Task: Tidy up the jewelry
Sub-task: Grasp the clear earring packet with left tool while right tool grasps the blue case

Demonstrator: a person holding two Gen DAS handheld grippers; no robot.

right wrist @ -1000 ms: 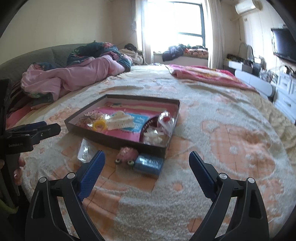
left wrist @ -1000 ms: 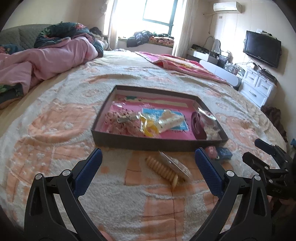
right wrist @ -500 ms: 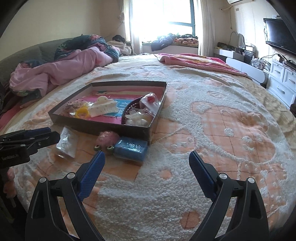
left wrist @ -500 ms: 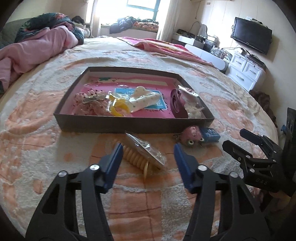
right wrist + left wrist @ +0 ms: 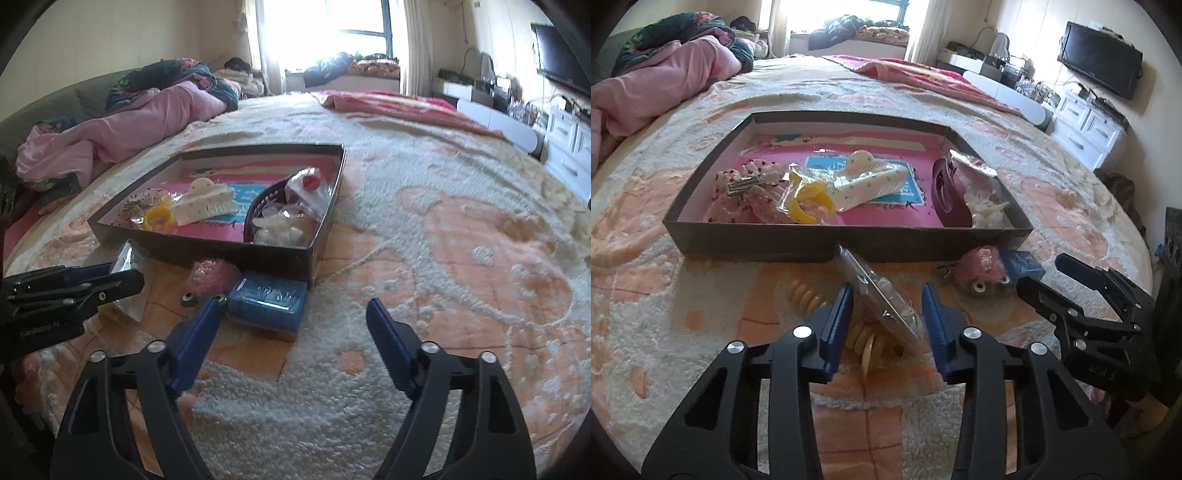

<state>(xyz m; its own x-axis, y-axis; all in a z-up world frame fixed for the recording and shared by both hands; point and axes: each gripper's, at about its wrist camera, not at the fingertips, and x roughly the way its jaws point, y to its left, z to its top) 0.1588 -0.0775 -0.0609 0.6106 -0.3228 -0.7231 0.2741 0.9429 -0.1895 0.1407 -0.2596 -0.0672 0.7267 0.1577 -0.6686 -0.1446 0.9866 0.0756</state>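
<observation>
The clear packet lies on the blanket just in front of the box, low in the centre of the left wrist view, resting partly on a cream beaded bracelet. Its long axis runs from the box's front wall at upper left down toward the lower right of the frame, so it sits slantwise between the fingers rather than square to them. The left gripper brackets it, its blue pads narrowed to either side of the packet; whether they already touch the plastic I cannot tell. This gripper is plainly the nearer one.

The right gripper hangs with fingers spread wide over the blanket, low in its own frame, nothing between them. Just ahead of its left pad lie a blue case and a pink pompom, both touching the box's near corner.

On the left gripper's body, at the left edge of the right wrist view, pale lettering reads roughly "GenRobot.AI". The blue case's embossed mark is illegible.
</observation>
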